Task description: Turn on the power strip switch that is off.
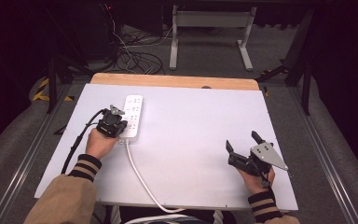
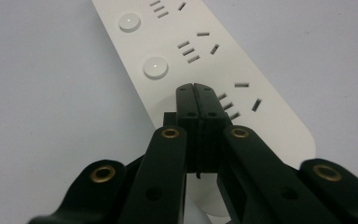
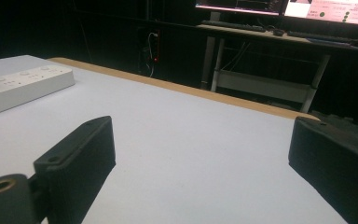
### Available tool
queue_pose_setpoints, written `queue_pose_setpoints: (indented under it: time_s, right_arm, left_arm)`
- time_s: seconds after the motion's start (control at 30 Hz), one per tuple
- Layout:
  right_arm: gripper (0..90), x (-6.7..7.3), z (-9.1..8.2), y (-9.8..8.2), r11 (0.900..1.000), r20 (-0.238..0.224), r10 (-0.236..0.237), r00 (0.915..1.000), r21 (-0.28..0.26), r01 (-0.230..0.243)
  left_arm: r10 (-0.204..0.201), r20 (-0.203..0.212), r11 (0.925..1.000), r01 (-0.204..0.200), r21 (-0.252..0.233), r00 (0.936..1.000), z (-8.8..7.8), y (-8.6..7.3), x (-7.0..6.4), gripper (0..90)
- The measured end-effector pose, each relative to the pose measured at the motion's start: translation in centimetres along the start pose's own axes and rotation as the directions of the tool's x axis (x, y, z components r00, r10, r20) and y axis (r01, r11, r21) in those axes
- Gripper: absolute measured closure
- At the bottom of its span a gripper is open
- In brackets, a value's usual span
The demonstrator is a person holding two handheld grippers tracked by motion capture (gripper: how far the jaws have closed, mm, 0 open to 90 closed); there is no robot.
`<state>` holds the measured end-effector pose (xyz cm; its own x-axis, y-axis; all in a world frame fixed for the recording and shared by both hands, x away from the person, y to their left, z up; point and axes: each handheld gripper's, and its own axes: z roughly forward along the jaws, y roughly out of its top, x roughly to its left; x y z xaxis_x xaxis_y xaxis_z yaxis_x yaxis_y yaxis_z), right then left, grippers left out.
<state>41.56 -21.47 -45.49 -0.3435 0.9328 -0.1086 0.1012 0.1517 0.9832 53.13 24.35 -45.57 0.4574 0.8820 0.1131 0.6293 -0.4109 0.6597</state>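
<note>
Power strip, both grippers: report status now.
Left gripper shut, tips over the power strip near its cord end. Right gripper open, holding nothing, apart at the table's right side. White cord trails off the near edge; nothing in the way.

A white power strip (image 1: 131, 115) lies flat on the left part of the table (image 1: 205, 121); its white cord (image 1: 142, 179) runs to the near edge.

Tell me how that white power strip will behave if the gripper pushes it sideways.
The power strip looks rigid and flat, so it should slide, not tip. Its smooth casing on the smooth table may slip easily. The trailing cord is floppy and might drag or swing it.
</note>
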Motion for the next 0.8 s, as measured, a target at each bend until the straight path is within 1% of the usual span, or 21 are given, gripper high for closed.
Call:
queue_pose_setpoints:
  time_s: [0.07,0.33,0.47,0.53,0.57,0.6,0.67,0.8]
  right_arm:
    - [7.7,0.00,-0.01,0.00,1.000,-0.005,-0.001,1.0000,-0.001,0.001]
    - [7.7,-0.02,-0.05,0.01,1.000,0.001,-0.002,1.0000,-0.001,0.002]
    - [7.7,-0.02,-0.02,0.00,1.000,-0.001,0.000,1.0000,0.001,0.000]
    - [7.7,-0.03,0.01,0.00,1.000,0.002,0.001,1.0000,0.001,-0.001]
    - [7.7,-0.05,0.03,-0.01,1.000,0.001,0.002,1.0000,0.001,-0.002]
    - [7.7,-0.05,0.03,-0.01,1.000,0.001,0.002,1.0000,0.001,-0.002]
    - [7.7,-0.05,0.06,-0.02,1.000,0.002,0.001,1.0000,0.004,-0.001]
    - [7.8,-0.02,0.06,0.00,1.000,-0.001,0.001,1.0000,0.000,-0.001]
  left_arm:
    - [0.000,0.000,1.0000,0.000,0.000,1.0000,0.00,0.00,0.01,90.0]
    - [0.003,-0.003,1.0000,-0.003,-0.004,1.0000,0.01,-0.02,-0.01,90.0]
    - [-0.008,0.010,0.9998,0.008,-0.016,0.9999,0.01,-0.21,0.09,90.0]
    - [-0.006,0.017,0.9997,0.006,-0.022,0.9998,-0.08,-0.20,0.30,90.0]
    - [-0.016,0.024,0.9997,0.017,-0.020,0.9996,-0.13,-0.17,0.38,90.0]
    - [-0.016,0.023,0.9996,0.017,-0.022,0.9996,-0.13,-0.20,0.37,90.0]
    - [-0.002,0.014,0.9997,0.002,-0.022,0.9999,-0.14,-0.19,0.31,90.0]
    - [0.000,0.007,0.9997,0.000,-0.023,1.0000,-0.16,-0.20,0.28,90.0]
